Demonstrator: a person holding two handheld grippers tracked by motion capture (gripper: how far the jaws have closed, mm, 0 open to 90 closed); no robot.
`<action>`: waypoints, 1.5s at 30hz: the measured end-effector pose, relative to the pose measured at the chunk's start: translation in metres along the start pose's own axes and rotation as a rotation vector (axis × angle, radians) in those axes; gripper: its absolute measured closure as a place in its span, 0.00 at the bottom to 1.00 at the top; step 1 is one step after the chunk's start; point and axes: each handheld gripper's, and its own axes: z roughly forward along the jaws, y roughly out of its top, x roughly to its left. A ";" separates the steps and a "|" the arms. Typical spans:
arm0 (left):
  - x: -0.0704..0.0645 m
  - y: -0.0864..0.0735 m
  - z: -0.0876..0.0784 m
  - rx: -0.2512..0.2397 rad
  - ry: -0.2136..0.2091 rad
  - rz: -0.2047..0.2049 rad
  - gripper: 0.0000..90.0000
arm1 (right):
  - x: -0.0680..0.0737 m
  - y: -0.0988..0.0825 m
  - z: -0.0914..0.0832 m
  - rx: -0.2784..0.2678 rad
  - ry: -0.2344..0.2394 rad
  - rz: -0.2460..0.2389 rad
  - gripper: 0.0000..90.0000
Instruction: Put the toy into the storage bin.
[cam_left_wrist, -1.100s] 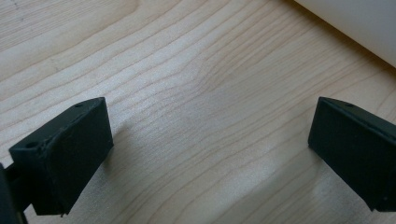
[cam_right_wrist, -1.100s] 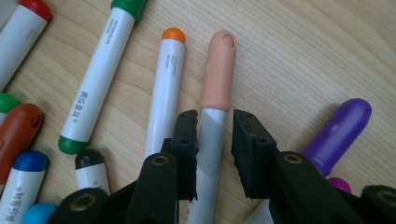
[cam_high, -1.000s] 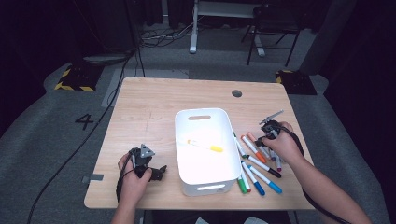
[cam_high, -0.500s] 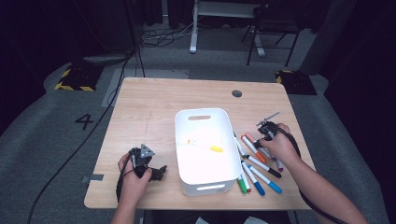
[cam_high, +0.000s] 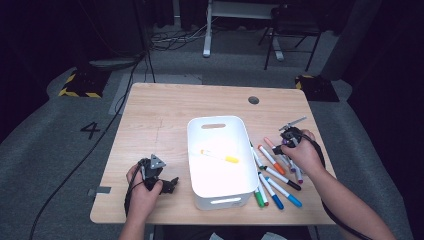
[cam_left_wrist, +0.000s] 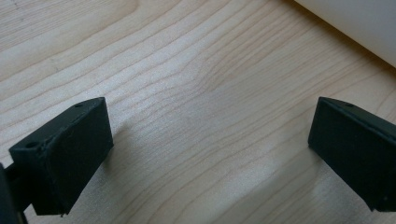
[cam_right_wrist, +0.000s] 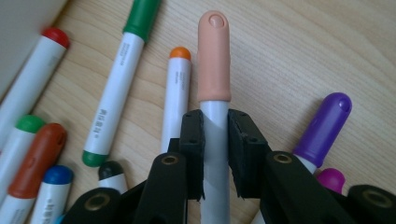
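We note the right gripper (cam_right_wrist: 215, 154) clamped on a marker with a peach cap (cam_right_wrist: 214, 56); both pads press the grey-white barrel just below the cap, which points away from the camera. In the high view the right gripper (cam_high: 289, 139) sits at the right side of the desk (cam_high: 165, 115), above the far end of a loose row of markers, near the peach-capped one's place at the row's upper end. Its jaws have just been closing, with the marker barrel between them.

Around the held marker, in the right gripper view, we see a purple-capped marker (cam_right_wrist: 324, 126) to its right, an orange-tipped one (cam_right_wrist: 176, 93) just beside it on the left, then a green-capped marker (cam_right_wrist: 119, 88) further left.

The white bin (cam_high: 220, 160) stands mid-desk, just left of the marker row, and holds one yellow-capped marker (cam_high: 220, 156) lying flat.

The left gripper (cam_left_wrist: 210, 154) rests low over bare wood with its jaws wide apart and nothing between them; in the high view it (cam_high: 167, 184) sits left of the bin, near the front edge.
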 end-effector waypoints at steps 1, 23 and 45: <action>0.000 0.000 0.000 0.000 0.000 0.000 0.00 | 0.001 0.001 -0.003 -0.006 -0.002 0.003 0.85; 0.000 0.000 0.000 0.001 -0.003 -0.001 0.00 | 0.028 0.008 -0.072 -0.189 0.137 -0.029 0.85; 0.000 0.000 0.000 0.000 0.000 0.000 0.00 | 0.102 0.035 -0.117 -0.243 0.293 -0.200 0.85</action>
